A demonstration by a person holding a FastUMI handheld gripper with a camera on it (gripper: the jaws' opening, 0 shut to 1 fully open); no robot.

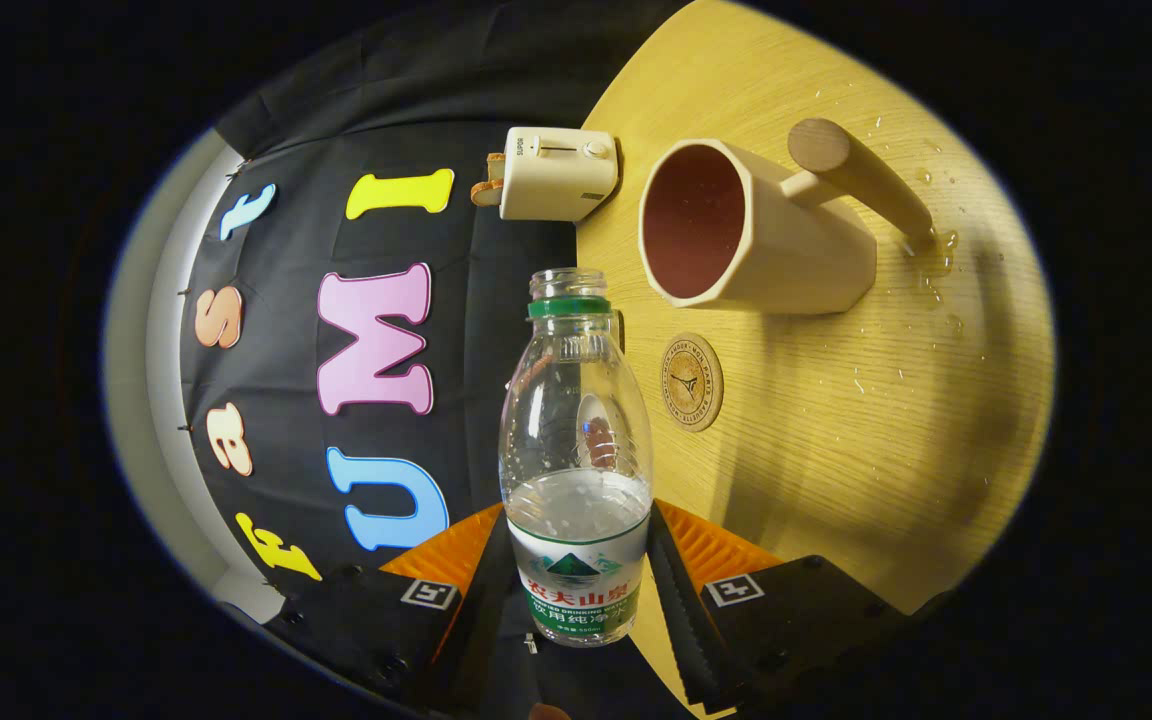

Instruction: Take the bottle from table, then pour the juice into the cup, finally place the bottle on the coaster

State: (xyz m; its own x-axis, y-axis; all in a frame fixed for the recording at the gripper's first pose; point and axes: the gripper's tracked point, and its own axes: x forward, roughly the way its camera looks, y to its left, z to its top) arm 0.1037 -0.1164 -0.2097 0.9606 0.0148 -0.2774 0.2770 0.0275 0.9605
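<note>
Clear plastic is filling our claw [576,575]: we are clamping the uncapped bottle [576,450] between both fingers, its mouth pointing near the cup [736,230], the coaster [692,382] lying beside it on the wet counter [886,420].

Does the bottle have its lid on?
No lid: the water bottle, held between the gripper fingers, shows a bare open mouth above its green ring.
</note>
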